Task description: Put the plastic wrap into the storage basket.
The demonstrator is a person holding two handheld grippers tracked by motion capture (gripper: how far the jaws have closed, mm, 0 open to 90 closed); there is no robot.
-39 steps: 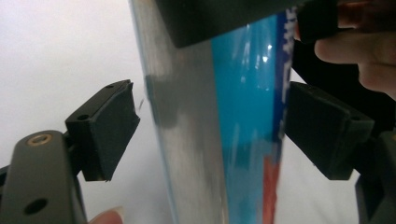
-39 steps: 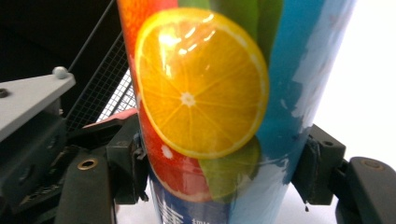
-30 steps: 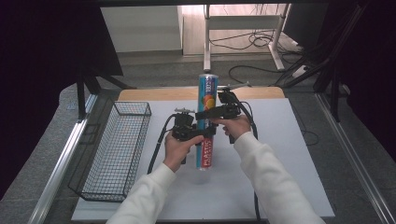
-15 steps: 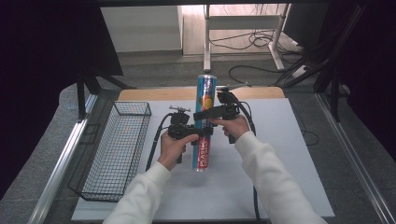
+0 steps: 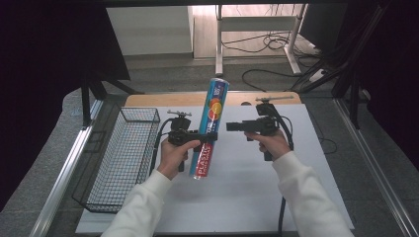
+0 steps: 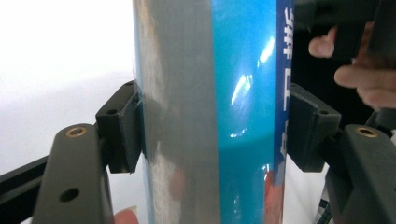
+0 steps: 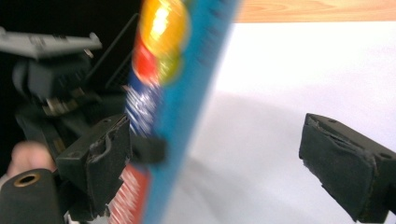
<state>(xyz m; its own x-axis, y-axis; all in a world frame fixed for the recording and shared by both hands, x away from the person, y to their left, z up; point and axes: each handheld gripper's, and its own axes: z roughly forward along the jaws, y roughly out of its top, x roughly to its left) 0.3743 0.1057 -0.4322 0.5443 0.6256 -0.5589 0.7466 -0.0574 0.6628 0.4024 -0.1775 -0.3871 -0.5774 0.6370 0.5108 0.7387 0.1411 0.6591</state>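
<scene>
A tall blue cylindrical can with a red lower band and a shiny lid point(image 5: 210, 126) sits just left of the middle of the high view, held above the white sheet point(image 5: 247, 197) that covers the table. Its long axis runs nearly up the frame, with the lid end tipped toward the upper right and the red base toward the lower left.

The left gripper point(image 5: 197, 138) is clamped across the can's middle; in the left gripper view both black pads point(image 6: 122, 126) press flat on opposite sides of the can point(image 6: 210, 112).

The right gripper point(image 5: 232, 126) stands right of the can, apart from it. Its jaws have just been opening, and in the right gripper view they stand wide with bare white sheet between them, while the blurred can point(image 7: 182, 93) crosses just behind the left pad point(image 7: 100, 158).

A second ago both grippers met at the can, which stood close to straight up the frame in its centre. Now the right one has let go and drawn away to the right, and the can has shifted left and leans more.

A black wire basket point(image 5: 123, 158) lies near the sheet's left edge, just beside the left forearm. The right and lower parts of the sheet lie open, and the wooden table edge point(image 5: 163, 100) shows behind the can.
</scene>
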